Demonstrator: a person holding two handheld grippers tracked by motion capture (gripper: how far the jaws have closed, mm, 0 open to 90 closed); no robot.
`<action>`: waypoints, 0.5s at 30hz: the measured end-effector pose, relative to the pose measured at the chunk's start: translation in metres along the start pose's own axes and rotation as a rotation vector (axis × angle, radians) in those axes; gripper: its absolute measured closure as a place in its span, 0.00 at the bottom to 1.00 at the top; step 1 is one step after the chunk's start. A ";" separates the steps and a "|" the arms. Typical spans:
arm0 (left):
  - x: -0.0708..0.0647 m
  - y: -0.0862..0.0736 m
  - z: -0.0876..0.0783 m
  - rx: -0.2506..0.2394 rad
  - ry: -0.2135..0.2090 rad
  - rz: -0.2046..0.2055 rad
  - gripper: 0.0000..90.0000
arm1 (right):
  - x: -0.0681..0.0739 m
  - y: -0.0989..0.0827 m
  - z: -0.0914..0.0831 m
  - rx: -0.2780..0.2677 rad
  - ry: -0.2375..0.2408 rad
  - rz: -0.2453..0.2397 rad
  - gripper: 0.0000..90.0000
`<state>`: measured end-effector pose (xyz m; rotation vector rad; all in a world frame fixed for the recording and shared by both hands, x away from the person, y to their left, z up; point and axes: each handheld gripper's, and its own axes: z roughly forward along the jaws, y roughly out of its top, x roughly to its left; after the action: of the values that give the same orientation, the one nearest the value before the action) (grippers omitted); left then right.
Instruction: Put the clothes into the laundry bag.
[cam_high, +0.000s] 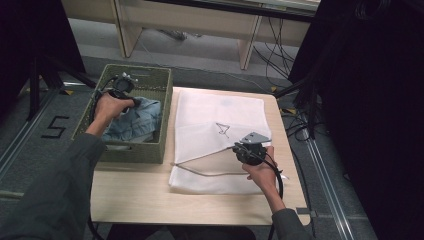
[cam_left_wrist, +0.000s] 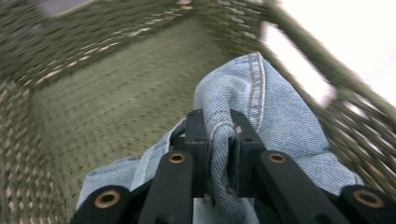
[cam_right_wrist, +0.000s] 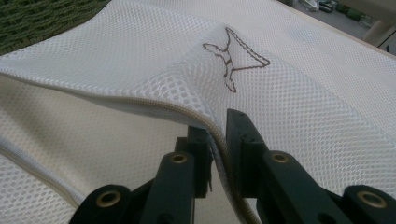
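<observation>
Pale wooden table (cam_high: 150, 195) on grey floor (black "5" (cam_high: 54, 127) marked at left), dark curtains at both sides. Left gripper (cam_left_wrist: 218, 140) clamped on blue denim (cam_left_wrist: 275, 121) inside green woven basket (cam_high: 161, 100). Right gripper (cam_right_wrist: 217, 133) pinching zipper edge of white mesh bag (cam_high: 215, 120), lifted off tabletop.

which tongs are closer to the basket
Left. The left tongs are inside the basket, shut on the jeans. The right tongs are off to its side over the table, pinching the edge of the white mesh bag.
</observation>
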<state>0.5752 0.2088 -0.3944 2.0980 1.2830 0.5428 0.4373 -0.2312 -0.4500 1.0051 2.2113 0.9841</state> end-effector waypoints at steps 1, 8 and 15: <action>0.001 -0.001 0.003 -0.003 -0.008 -0.002 0.87 | 0.000 -0.001 -0.001 0.014 0.006 -0.005 0.89; -0.012 -0.003 0.002 0.016 -0.100 0.046 0.42 | -0.001 -0.001 -0.001 0.008 -0.001 -0.010 0.89; -0.011 -0.011 -0.019 0.028 -0.188 0.140 0.21 | -0.001 -0.001 0.000 -0.004 -0.003 -0.005 0.88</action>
<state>0.5514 0.2081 -0.3878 2.2150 1.0500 0.3773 0.4375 -0.2327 -0.4503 0.9985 2.2076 0.9837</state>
